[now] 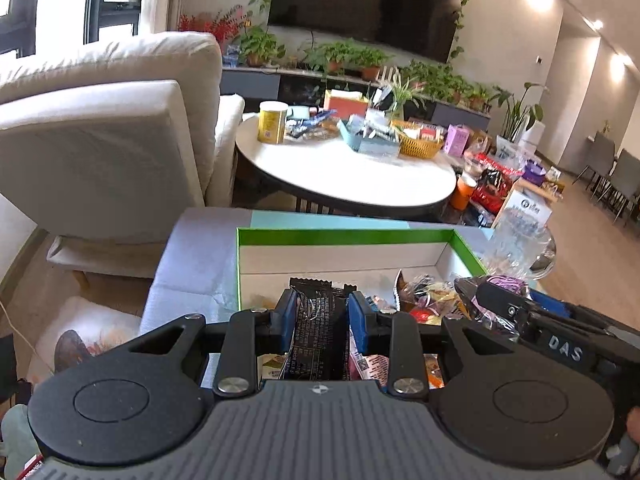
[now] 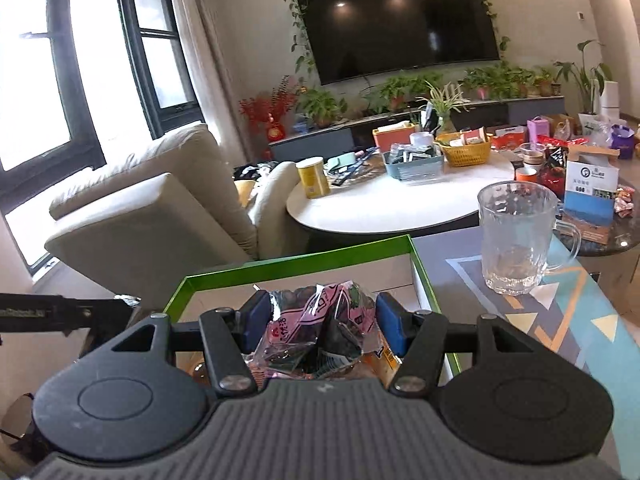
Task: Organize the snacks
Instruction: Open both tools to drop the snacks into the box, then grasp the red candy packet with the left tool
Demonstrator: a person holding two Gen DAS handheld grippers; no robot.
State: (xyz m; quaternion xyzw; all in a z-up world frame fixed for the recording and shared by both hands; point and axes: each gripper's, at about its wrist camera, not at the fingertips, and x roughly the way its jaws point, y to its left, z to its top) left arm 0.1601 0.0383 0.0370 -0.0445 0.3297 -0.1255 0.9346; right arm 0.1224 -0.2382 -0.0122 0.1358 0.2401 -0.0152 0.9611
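My left gripper [image 1: 322, 316] pinches a black snack packet [image 1: 318, 332] and my right gripper [image 2: 318, 322] a pink-and-black snack bag [image 2: 316, 328], both over the green-rimmed box [image 1: 344, 237]; mid-sorting, I judge; next, lower and release each inside.

A large dark television [image 2: 400, 24] hangs on the pale far wall, trailing vines around its frame; ceiling spotlights glint in its screen. Below it runs a low dark cabinet [image 2: 528, 110] lined with potted plants [image 2: 404, 88] — red blossoms [image 2: 268, 106] stand at its left end. Left of the television, tall dark-framed windows [image 2: 132, 48] pour in daylight; a cream sofa [image 2: 160, 208] sits under them. In front of the television stands a round white table [image 2: 400, 204]; right of it, grey dining chairs [image 1: 616, 172] line a hallway lit by wall lights.
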